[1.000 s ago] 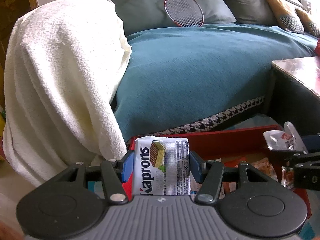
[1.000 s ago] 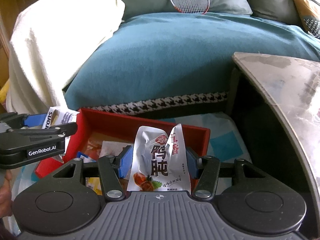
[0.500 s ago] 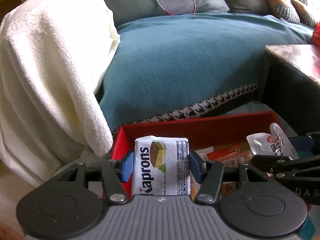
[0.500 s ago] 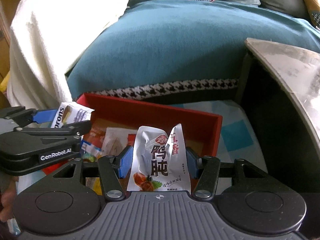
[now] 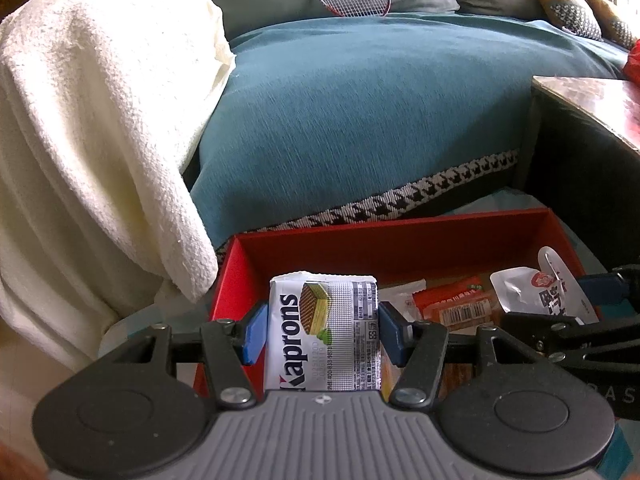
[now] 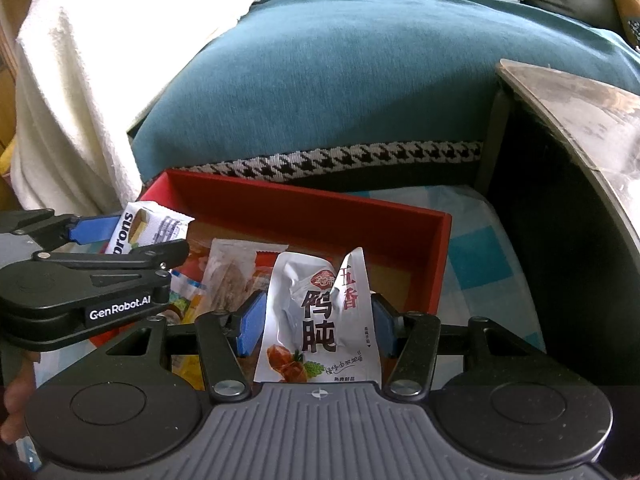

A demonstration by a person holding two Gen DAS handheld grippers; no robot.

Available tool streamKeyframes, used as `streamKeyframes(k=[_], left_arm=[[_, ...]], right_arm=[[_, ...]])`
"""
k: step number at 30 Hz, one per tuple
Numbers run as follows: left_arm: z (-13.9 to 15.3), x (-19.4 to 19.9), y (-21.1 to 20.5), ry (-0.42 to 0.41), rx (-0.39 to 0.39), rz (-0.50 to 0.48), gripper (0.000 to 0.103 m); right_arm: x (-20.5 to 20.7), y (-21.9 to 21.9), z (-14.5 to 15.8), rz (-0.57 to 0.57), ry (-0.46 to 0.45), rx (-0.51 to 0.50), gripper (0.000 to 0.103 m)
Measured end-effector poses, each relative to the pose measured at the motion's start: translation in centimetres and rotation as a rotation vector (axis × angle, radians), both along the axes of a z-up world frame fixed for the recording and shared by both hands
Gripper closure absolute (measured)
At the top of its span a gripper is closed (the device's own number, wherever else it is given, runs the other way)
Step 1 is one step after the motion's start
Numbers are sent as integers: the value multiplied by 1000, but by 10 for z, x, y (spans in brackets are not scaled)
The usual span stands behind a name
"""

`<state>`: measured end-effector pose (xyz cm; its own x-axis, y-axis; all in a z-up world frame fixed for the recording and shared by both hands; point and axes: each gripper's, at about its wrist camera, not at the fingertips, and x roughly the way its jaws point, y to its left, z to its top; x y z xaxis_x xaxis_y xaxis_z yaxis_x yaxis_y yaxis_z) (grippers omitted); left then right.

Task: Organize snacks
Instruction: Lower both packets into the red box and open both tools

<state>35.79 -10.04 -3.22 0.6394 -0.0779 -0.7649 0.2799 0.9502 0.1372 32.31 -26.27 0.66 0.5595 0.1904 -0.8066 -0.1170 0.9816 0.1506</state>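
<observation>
Two grippers each clamp a snack. The left gripper (image 5: 322, 330) pinches a white rectangular "Kaprons" wafer packet (image 5: 324, 334) between blue pads over the left end of the shallow red cardboard tray (image 5: 400, 240). The right gripper (image 6: 316, 322) squeezes a crumpled silver foil pouch with Chinese lettering (image 6: 320, 320) above the tray's middle. Loose wrapped snacks (image 6: 232, 276) lie in the tray at 11 o'clock of the pouch. Beyond, at 12 o'clock, sits a teal-covered sofa (image 5: 380, 100); a cream towel (image 5: 100, 120) drapes at 10 o'clock.
</observation>
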Motion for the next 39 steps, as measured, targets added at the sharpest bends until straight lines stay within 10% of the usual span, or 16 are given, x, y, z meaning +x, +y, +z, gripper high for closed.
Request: streamKeyframes(k=[39], left_arm=[[-19,5,-7,92,18,-11,52]], right_arm=[[18,5,0,31,75,-1,41]])
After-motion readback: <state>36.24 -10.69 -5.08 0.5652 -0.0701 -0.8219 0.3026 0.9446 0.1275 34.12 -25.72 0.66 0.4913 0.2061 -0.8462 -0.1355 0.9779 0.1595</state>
